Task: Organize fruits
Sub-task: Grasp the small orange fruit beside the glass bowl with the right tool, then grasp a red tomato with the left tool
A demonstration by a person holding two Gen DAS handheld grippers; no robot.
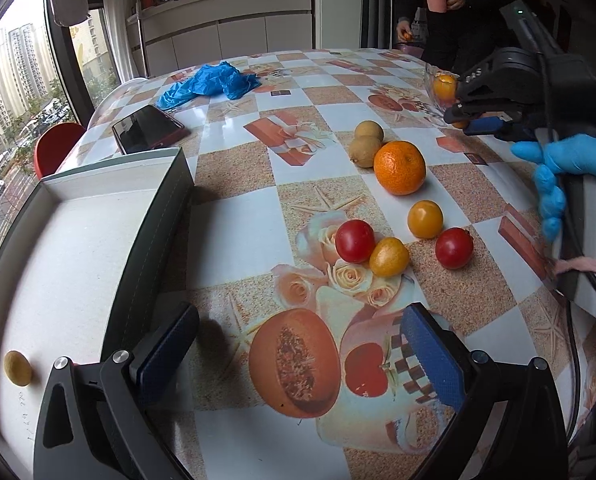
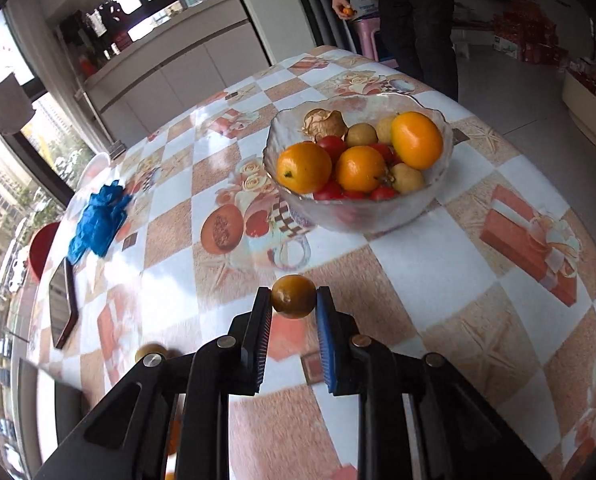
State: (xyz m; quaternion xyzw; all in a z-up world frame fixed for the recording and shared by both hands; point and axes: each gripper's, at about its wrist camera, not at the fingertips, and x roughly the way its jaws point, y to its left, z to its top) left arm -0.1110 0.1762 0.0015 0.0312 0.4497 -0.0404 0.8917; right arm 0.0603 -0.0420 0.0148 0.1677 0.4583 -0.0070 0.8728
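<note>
My right gripper [image 2: 294,295] is shut on a small yellow-orange fruit [image 2: 293,298], held above the table in front of a glass bowl [image 2: 362,216] filled with oranges, red tomatoes and longans. My left gripper [image 1: 298,350] stands open over the patterned tablecloth with nothing between its fingers. Ahead of it lie a mandarin [image 1: 400,167], two brown longans [image 1: 367,142], two yellow tomatoes [image 1: 425,219] and two red tomatoes [image 1: 355,241]. A white box [image 1: 78,248] on the left holds one longan [image 1: 18,368]. The right gripper [image 1: 472,120] also shows at the upper right of the left wrist view, in a blue-gloved hand.
A dark phone [image 1: 148,128] and crumpled blue gloves [image 1: 208,84] lie at the far left of the table. A person [image 1: 454,12] holding a pink cup stands beyond the far edge. A red chair [image 1: 56,146] sits by the window.
</note>
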